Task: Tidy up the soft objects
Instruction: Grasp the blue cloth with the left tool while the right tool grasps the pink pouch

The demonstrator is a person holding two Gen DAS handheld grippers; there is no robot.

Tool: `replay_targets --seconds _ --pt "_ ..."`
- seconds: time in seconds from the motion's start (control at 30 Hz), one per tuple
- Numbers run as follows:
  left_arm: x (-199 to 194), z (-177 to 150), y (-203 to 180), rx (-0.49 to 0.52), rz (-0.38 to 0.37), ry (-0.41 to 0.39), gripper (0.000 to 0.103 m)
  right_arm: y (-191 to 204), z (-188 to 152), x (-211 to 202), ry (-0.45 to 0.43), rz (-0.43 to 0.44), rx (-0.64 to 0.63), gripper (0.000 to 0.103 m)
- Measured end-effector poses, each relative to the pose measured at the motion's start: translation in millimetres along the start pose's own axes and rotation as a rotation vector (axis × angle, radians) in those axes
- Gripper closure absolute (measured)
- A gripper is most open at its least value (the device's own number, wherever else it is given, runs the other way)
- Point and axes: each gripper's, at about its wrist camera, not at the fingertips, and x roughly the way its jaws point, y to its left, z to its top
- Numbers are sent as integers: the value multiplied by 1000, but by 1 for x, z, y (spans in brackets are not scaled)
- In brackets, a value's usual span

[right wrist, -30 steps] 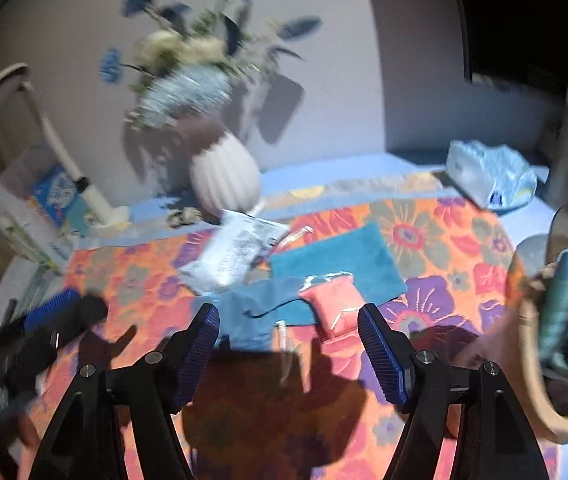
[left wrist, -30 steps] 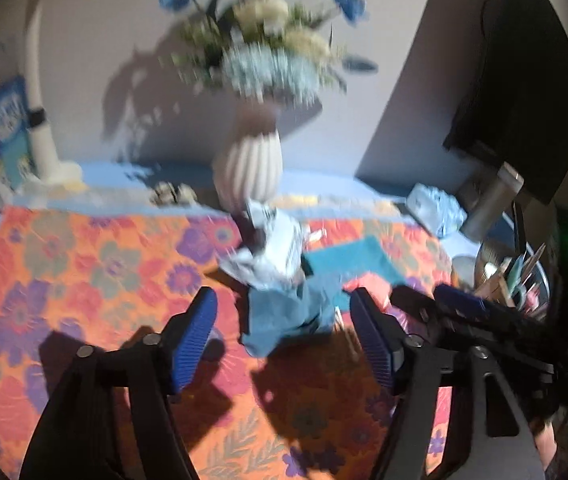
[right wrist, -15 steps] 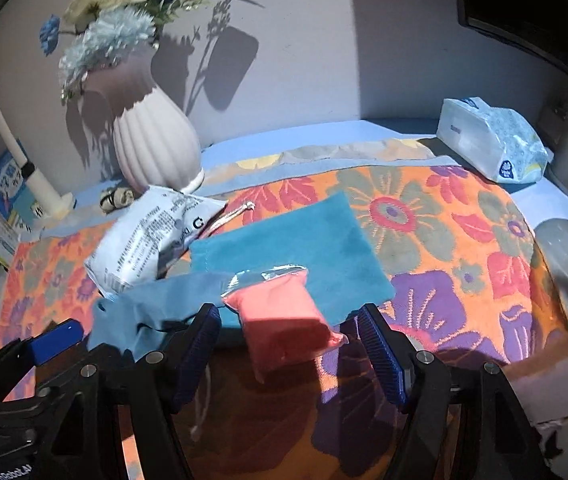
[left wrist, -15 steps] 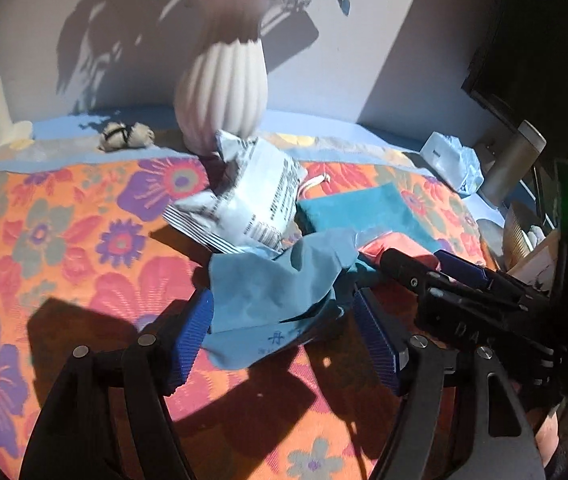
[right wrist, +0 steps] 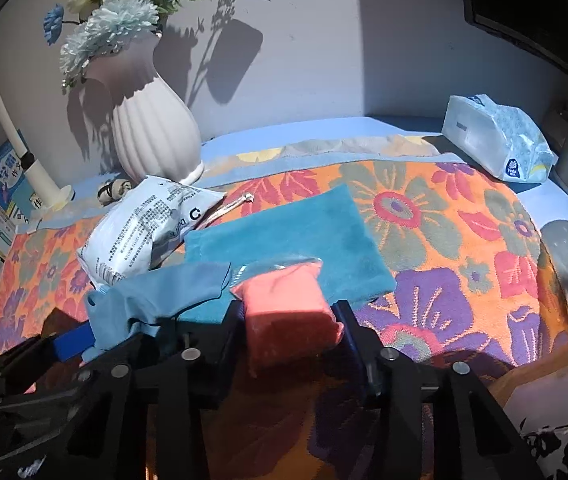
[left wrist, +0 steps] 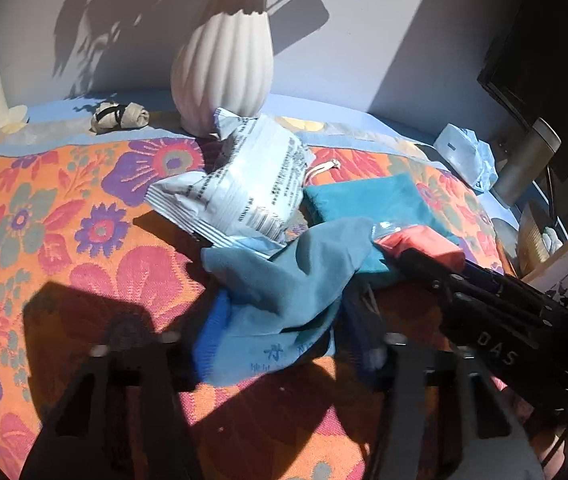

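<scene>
Blue cloth: the crumpled light-blue fabric cloth [left wrist: 284,296] lies on my orange floral woven mat [left wrist: 63,240], between my left claw [left wrist: 284,344], whose jaws are closing on it.
Pink pouch: the plastic-wrapped coral-pink soft packet [right wrist: 288,308] sits between my right claw [right wrist: 290,320], closing, pads touching it.
Behind: teal velvet pouch [right wrist: 296,240], white printed plastic bag [left wrist: 243,188], ribbed white vase [left wrist: 223,68].

Ahead of the claws, a plain pale wall [right wrist: 324,60] closes the scene; hard light from the near side casts sharp flower shadows on it. A light blue tabletop [right wrist: 324,128] meets the wall, covered by an orange floral cloth [right wrist: 444,232]. A white ribbed vase [left wrist: 223,68] stands ahead. A dark monitor [left wrist: 544,60] stands far right, a tissue pack [right wrist: 500,140] below it.
</scene>
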Motion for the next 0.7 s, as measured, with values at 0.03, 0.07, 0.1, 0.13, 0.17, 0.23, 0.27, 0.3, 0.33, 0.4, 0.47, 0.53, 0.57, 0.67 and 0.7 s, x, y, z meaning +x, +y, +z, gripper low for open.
replay_targets --seconds 0.03,0.07,0.1,0.13,0.17,0.23,0.27,0.3,0.33,0.4,0.47,0.53,0.57,0.67,0.7 --pt "-1 -1 2 -6 -18 -2 68 0 0 0 -2 6 -5 62" --pt "-1 -1 3 -12 -35 -2 79 -1 0 -1 -6 11 -2 62" --pt "-1 -2 5 -20 -48 -2 85 -1 0 -2 -9 15 0 62" --pt "-2 -2 6 -27 -54 -3 87 -1 0 -3 -11 19 -1 62" --pt "-4 -3 9 -40 -71 -10 90 -1 -1 -4 -14 22 -3 62" --pt "-9 -3 14 -63 -99 -32 91 0 -1 -7 -31 36 -9 62" --pt "-13 -4 17 -77 -116 -48 91 1 -2 -9 -40 47 -13 62" --pt "-15 -4 20 -87 -129 -57 91 2 -2 -11 -52 56 -20 63" --pt "-19 -5 23 -101 -142 -70 91 3 -3 -13 -65 63 -29 63" --pt "-21 -4 24 -116 -146 -73 91 7 -4 -17 -88 73 -47 63" --pt "-27 -5 22 -107 -139 -88 91 9 -5 -21 -102 73 -53 63" --pt "-34 -6 17 -88 -135 -100 91 11 -6 -25 -109 71 -57 63" --pt "-40 -8 14 -78 -135 -108 91 13 -8 -28 -109 68 -61 63" --pt "-57 -12 9 -57 -129 -128 91 17 -14 -38 -106 82 -51 63" --pt "-63 -13 8 -53 -127 -137 91 20 -16 -42 -105 82 -49 63"
